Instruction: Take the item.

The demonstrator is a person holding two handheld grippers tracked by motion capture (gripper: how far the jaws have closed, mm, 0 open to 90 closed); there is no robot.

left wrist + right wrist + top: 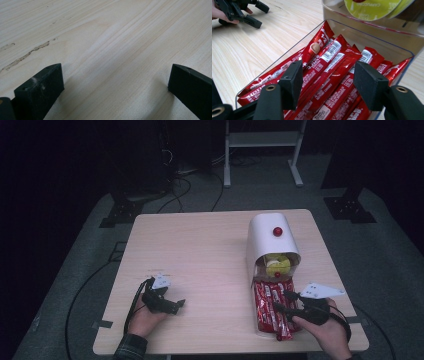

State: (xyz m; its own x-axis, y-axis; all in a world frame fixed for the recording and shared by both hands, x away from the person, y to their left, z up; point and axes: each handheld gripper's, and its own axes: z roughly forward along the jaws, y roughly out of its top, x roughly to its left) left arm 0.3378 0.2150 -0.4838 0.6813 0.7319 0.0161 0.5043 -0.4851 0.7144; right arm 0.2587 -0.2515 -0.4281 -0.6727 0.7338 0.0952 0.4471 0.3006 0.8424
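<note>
On the pale wooden tabletop [200, 250], your right gripper [325, 86] hovers, fingers apart, over the red stick sachets [332, 75] in the clear tray [287, 56] near right; closing carelessly could pinch several, while your left gripper [167, 304] rests open.

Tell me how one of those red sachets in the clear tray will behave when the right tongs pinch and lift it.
A red sachet looks thin and long, so it probably sags at both ends if pinched mid-length. The glossy film may slip between the right tongs, which are open above the pile. The sachets lie overlapping in the clear tray, so neighbours might drag along.
</note>
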